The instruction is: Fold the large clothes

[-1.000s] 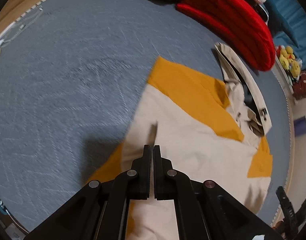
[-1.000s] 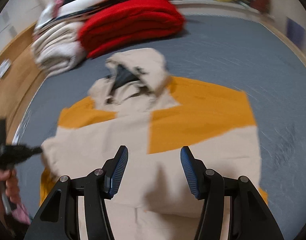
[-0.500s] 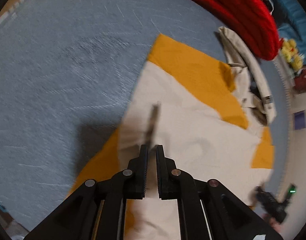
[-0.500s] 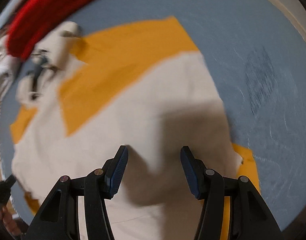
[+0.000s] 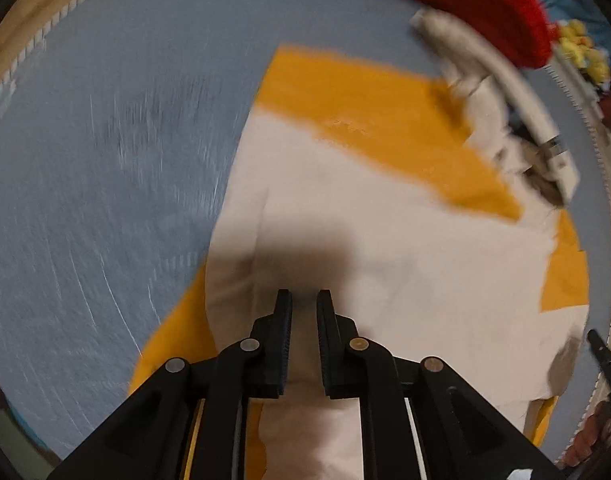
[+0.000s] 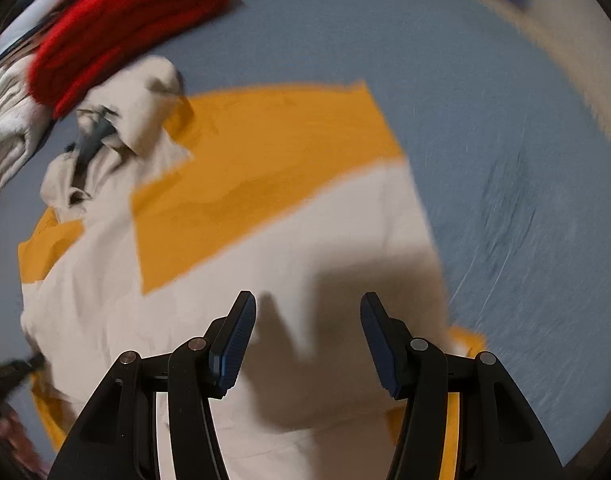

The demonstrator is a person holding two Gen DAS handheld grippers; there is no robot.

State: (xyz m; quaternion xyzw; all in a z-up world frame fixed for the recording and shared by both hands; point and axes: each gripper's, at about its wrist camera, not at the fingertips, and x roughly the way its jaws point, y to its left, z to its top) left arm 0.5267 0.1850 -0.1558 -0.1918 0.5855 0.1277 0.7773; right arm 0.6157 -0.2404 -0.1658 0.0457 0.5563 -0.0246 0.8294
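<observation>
Below, a grey-blue bed is covered by a beige and mustard hooded jacket, spread flat beside a folded red blanket. Right tongs are held wide over it; left tongs, just opening, are narrowly parted, empty.

A cream and mustard-yellow hooded jacket is spread flat on a blue-grey surface. Its hood is crumpled at the top, beside a red folded pile. Yellow panels are seen across the chest and at the side edges; the cream body is laid fairly smooth.
</observation>
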